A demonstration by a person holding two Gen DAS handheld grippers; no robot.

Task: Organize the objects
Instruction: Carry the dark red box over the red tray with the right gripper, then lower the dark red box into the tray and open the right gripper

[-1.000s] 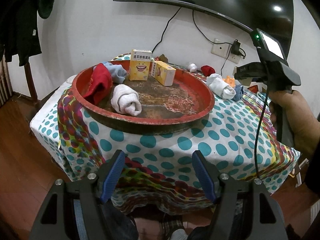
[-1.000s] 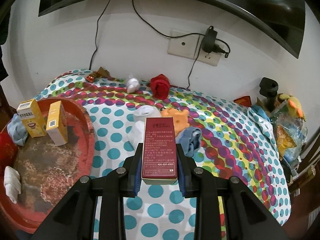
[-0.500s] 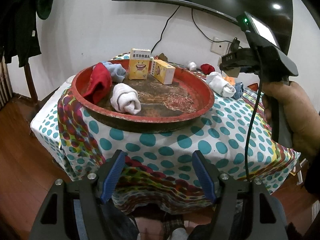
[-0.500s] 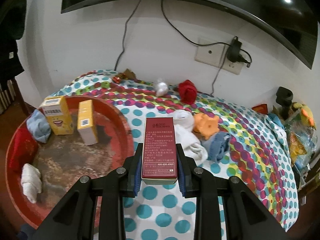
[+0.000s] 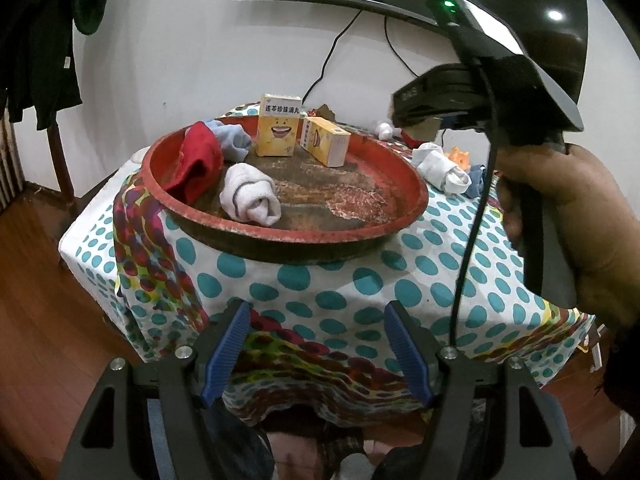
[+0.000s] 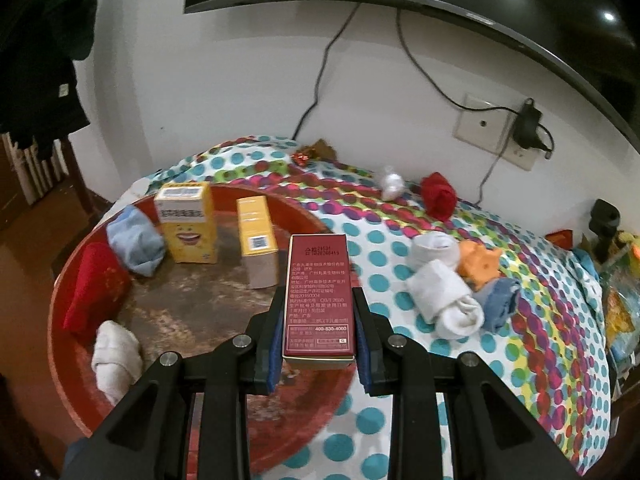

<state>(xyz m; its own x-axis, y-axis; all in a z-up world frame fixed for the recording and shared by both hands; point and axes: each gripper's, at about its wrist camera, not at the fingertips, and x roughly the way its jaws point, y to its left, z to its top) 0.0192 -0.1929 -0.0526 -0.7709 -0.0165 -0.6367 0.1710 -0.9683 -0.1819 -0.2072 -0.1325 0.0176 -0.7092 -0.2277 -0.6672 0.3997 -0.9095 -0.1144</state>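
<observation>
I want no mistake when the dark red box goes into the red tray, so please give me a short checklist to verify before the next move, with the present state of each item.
1. Grip on the dark red box: ok. The right gripper has a pad on each long side.
2. Box sits straight between the fingers: ok, no tilt seen.
3. Free floor in the red tray: ok, bare area in front of the two yellow boxes.
4. Box is over the tray: cannot tell; it appears near the tray's right rim.
5. Left gripper out of the way: ok, open, empty, before the table edge.
6. Rolled white sock clear of the drop place: ok, by the tray's near left wall.
</observation>
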